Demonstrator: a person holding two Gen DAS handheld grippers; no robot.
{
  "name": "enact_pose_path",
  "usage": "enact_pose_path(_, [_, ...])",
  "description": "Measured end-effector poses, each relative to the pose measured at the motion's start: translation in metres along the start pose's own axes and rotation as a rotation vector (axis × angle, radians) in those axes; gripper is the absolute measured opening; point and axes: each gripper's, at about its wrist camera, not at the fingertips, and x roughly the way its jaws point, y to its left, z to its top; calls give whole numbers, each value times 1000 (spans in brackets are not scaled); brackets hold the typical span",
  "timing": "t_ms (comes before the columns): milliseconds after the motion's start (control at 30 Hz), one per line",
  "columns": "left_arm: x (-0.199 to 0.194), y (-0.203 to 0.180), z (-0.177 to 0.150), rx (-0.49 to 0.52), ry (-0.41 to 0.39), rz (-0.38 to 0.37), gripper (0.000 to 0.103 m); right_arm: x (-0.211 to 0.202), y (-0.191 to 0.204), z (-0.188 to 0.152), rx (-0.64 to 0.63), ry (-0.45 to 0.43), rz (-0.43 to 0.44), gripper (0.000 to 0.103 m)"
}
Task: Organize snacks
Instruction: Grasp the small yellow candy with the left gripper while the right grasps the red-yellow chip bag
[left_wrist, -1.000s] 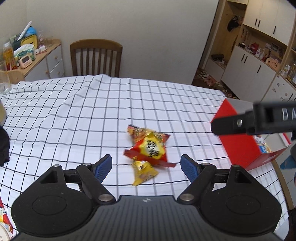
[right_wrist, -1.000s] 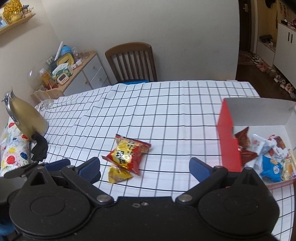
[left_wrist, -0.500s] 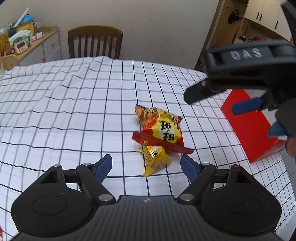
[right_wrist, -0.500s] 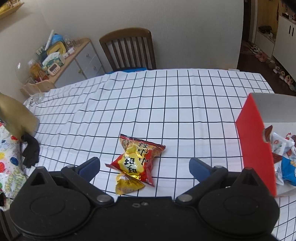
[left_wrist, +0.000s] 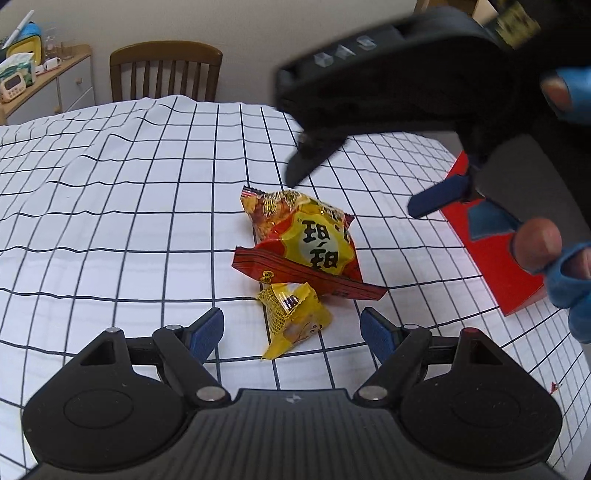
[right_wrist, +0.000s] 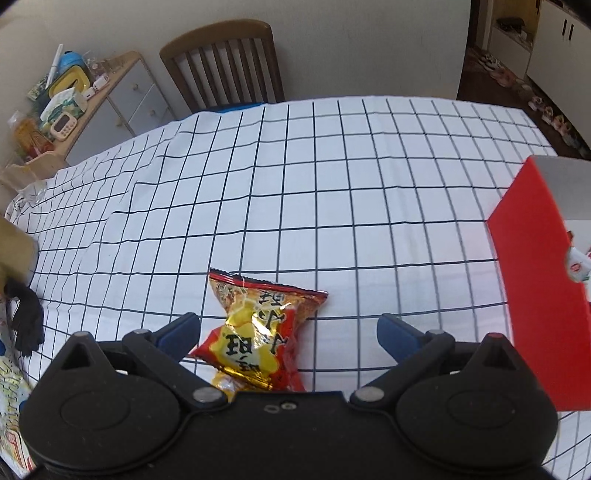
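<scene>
A red and yellow snack bag (left_wrist: 306, 243) lies on the checked tablecloth, and a small yellow packet (left_wrist: 291, 317) rests against its near edge. My left gripper (left_wrist: 291, 334) is open, low over the cloth, with the yellow packet between its blue pads and neither pad touching it. My right gripper (right_wrist: 288, 330) is open too, hovering over the red and yellow snack bag (right_wrist: 258, 332), which lies between its fingers. In the left wrist view the right gripper (left_wrist: 354, 195) hangs above the far end of that bag. The red box (right_wrist: 535, 280) holding snacks stands at the right.
A wooden chair (right_wrist: 225, 62) stands at the far side of the table. A sideboard (right_wrist: 99, 99) with clutter stands at the far left. A black glove (right_wrist: 27, 317) and a colourful bag (right_wrist: 11, 398) lie at the table's left edge. A person's hand in a blue glove (left_wrist: 569, 269) holds the right gripper.
Both grippers have sunk toward the cloth. The right one has swung left from beside the red box to over the red and yellow bag. The snacks have not moved.
</scene>
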Motion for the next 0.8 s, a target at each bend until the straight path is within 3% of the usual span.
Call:
enact_pose_path(400, [23,-5,1,16,15,13,80,36,18,2,12,66,1,99])
enact_pose_path(567, [29,-3,3,-2,26,8,70,43,18,4,23,78,4,96])
enact_pose_path(800, [33,-3,5,7,29,-1,50,54,24,6,21,106,12,81])
